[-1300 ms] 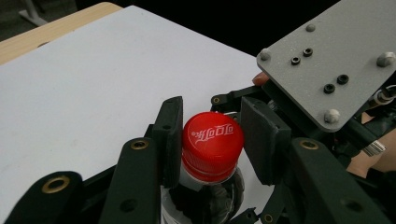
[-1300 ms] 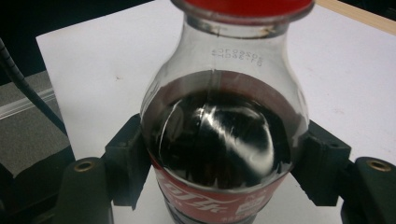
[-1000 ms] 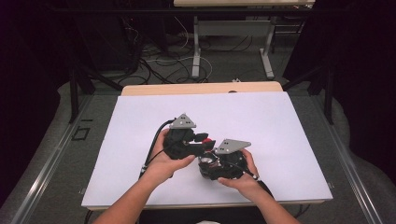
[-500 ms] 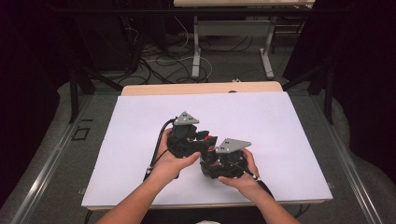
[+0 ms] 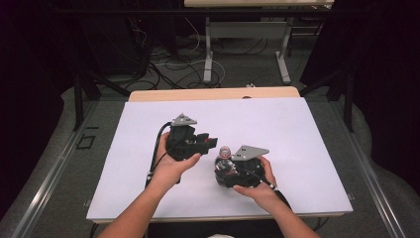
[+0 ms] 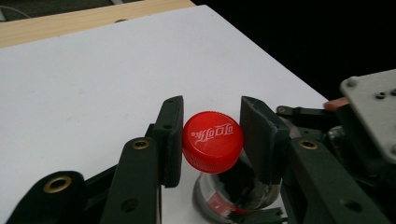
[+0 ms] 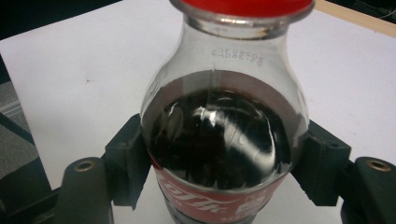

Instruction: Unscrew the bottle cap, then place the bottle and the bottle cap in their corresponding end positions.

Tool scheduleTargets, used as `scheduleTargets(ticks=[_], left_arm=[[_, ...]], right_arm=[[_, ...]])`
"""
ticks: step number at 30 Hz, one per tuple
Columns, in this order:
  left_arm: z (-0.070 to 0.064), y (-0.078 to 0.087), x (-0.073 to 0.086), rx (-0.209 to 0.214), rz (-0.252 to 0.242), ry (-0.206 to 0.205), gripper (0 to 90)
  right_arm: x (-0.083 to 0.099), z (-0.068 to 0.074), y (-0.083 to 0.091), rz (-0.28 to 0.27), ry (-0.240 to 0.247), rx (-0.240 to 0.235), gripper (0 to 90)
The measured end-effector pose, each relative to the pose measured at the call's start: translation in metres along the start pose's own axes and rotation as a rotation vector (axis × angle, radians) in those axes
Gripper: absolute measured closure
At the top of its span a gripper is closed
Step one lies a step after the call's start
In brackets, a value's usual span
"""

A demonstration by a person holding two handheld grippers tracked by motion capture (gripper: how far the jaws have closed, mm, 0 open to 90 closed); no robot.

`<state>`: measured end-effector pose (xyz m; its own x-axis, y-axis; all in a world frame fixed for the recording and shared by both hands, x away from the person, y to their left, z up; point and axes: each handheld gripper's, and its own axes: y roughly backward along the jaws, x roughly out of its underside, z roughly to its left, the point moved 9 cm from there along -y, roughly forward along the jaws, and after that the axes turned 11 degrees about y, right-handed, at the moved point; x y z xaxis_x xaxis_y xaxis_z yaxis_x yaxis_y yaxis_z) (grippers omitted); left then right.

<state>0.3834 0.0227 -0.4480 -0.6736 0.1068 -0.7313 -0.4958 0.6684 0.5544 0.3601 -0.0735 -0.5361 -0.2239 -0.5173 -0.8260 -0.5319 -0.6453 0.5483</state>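
I have the bottle [image 7: 224,140] clamped in my right claw [image 5: 229,171], jaws pressed to either side of its rounded shoulder just above the red label [image 7: 210,198]. It stands near the middle of the white table [image 5: 307,129], a little toward my side. It is filled with dark cola up to the shoulder, so I judge it fairly heavy for its size and steady on its base. The clear plastic is smooth and curved, likely to slide in a loose grip, and the wall will probably give if I squeeze too hard. The shoulder is a fair place to hold it, though lower on the label would be a straighter surface.

My left claw [image 6: 212,137] is half open around the red cap [image 6: 213,147]. The near jaw looks to be touching the cap's side, while the other stands just off it with a thin gap. The cap is small, stiff and ribbed at its rim, so I judge it the right spot to pinch for twisting. The pads should sit square on its skirt, not on its smooth top.

In the high view my left hand [image 5: 171,166] comes in from the left with its claw pointing across toward the bottle. My right hand [image 5: 257,183] sits low behind its claw, cupping it from the near side. The two claws are close together, almost touching.
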Motion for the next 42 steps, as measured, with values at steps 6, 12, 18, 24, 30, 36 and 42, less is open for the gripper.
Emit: scheduleTargets(ticks=[6,12,18,24,30,36,42], left_arm=[[0.019,0.001,0.006,-0.007,-0.013,0.044,61.6],[0.038,0.004,0.014,-0.021,-0.024,0.083,61.6],[0.053,0.008,0.020,-0.025,-0.055,0.090,61.6],[0.061,0.008,0.026,-0.028,-0.045,0.110,61.6],[0.071,0.014,0.027,-0.038,-0.060,0.123,61.6],[0.083,0.018,0.033,-0.053,-0.060,0.140,61.6],[0.093,0.017,0.037,-0.061,-0.062,0.156,61.6]], right_arm=[[0.001,-0.006,0.000,-0.008,0.001,0.016,29.6],[0.003,-0.013,0.002,0.006,-0.014,0.028,29.6],[-0.001,-0.025,0.001,-0.013,-0.026,0.061,29.6],[-0.006,-0.037,0.002,-0.019,-0.031,0.091,29.6],[-0.015,-0.056,0.002,-0.017,-0.043,0.140,29.6],[-0.029,-0.072,-0.002,-0.032,-0.047,0.168,29.6],[-0.041,-0.085,-0.012,-0.043,-0.065,0.188,29.6]])
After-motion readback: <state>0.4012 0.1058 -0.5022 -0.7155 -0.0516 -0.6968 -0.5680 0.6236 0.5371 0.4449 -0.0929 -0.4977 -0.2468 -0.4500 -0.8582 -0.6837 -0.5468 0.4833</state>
